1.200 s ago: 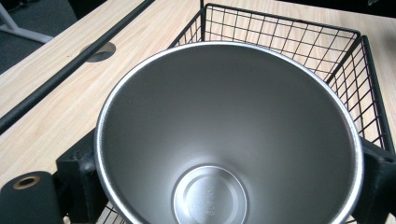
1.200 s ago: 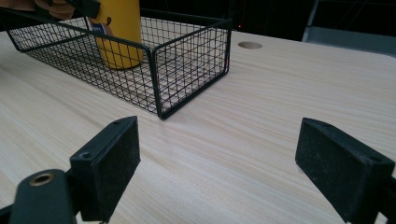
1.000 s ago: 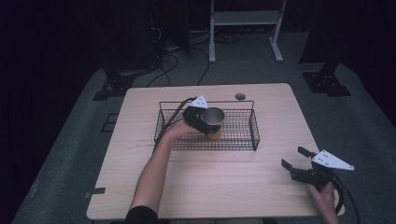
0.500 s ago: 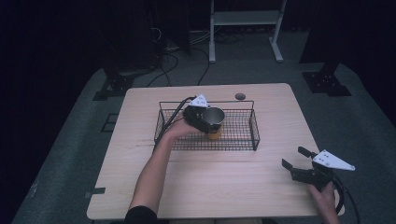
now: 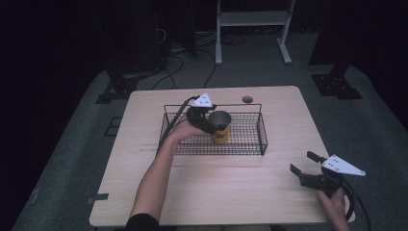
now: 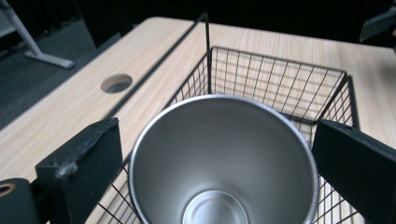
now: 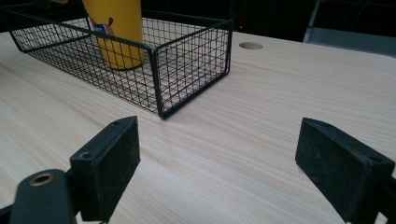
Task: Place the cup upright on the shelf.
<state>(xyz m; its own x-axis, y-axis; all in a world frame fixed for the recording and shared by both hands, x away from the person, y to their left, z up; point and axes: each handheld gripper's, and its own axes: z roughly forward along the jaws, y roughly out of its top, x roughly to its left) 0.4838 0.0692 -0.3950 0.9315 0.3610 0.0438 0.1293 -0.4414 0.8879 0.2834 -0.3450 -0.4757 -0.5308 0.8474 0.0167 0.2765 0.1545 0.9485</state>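
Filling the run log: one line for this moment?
left gripper: open around yellow steel-lined cup | cup: upright in black wire basket | right gripper: open, idle over wooden table

Honestly no text, brand or number I can actually read anywhere. The yellow cup (image 7: 117,29) at the upper left of the right gripper view has a small printed label, too blurry to read.

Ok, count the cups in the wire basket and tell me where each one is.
1: a yellow steel cup stands upright mid-basket, between the left gripper's open jaws.
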